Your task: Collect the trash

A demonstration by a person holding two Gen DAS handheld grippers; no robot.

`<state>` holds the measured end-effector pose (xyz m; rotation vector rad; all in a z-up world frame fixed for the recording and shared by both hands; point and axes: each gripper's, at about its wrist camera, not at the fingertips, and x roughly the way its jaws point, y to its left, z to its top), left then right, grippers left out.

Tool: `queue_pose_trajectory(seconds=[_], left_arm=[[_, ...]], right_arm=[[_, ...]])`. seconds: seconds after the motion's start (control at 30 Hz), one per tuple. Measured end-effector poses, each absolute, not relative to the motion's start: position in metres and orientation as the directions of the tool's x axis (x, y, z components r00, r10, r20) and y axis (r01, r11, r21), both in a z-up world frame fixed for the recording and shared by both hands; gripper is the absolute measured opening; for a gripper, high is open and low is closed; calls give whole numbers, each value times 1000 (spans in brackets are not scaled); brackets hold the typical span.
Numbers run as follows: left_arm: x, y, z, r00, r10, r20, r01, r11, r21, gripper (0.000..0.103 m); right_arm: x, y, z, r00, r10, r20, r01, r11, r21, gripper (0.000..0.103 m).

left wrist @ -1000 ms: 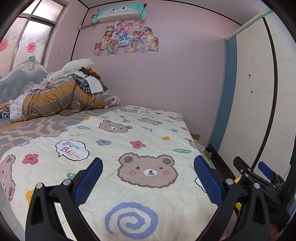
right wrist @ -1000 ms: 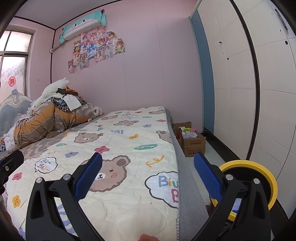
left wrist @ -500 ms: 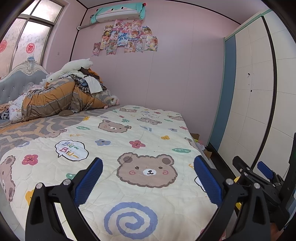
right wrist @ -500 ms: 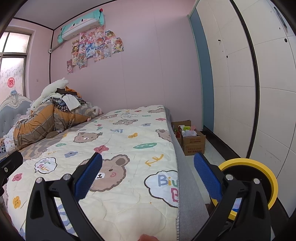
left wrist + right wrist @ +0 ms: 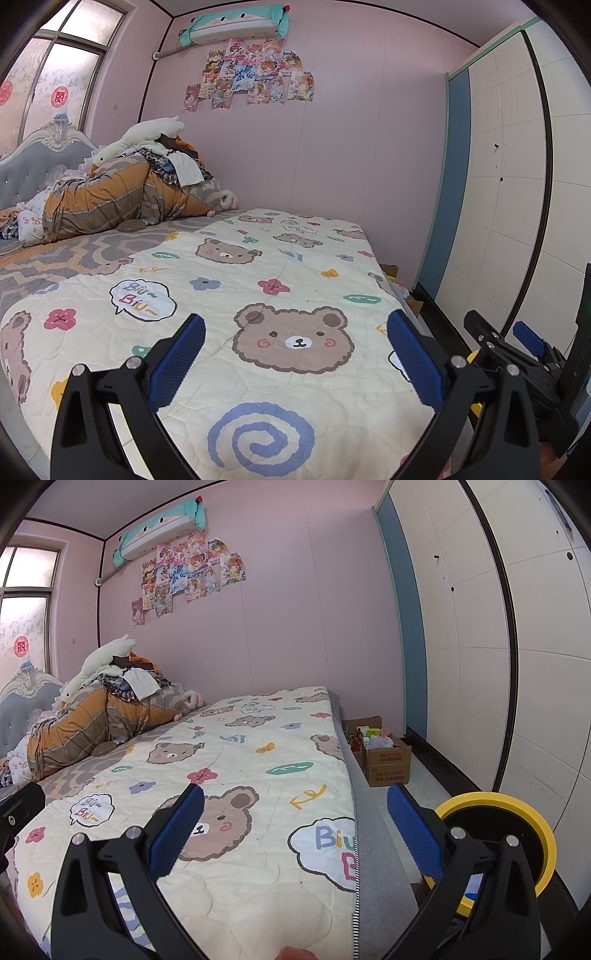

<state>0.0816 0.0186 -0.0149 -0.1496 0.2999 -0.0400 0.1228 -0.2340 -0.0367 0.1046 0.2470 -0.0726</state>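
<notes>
Your left tongs (image 5: 295,354) are spread wide with nothing between the blue pads (image 5: 177,358); they hang above the near end of the bed, over the bear-print quilt (image 5: 258,280). Your right tongs (image 5: 295,830) are likewise released and empty, poised over the quilt's right edge (image 5: 258,775) with one pad out past the grey mattress side (image 5: 376,849).

Judgement on progress: nothing is collected yet. Neither pair of tongs holds anything, and no trash item is visible on the quilt near them; the printed surface looks clear of loose litter, apart from a speck or two too small to identify.

Candidate receptacle: a round container with a yellow rim (image 5: 517,834) stands on the floor just beside the bed, behind your right tongs. I take it to be the bin; its contents are hidden by the tongs.

Further out, two cardboard boxes (image 5: 384,760) sit on the floor between the bed and the white wardrobe (image 5: 517,664), holding mixed packets. Whether those count as trash, you cannot tell from here. At the headboard end lies a heap of bedding and clothes (image 5: 122,195) topped with a white plush toy (image 5: 147,133).

Remaining: essentially the whole task, starting with locating the trash.
</notes>
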Motion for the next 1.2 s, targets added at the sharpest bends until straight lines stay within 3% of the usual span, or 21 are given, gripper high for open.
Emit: queue_pose_trajectory(seconds=[1.2], left_arm=[[84, 22, -20, 946, -74, -316, 24, 987, -159, 95]], right_arm=[[122, -230, -45, 961, -67, -269, 98, 990, 103, 95]])
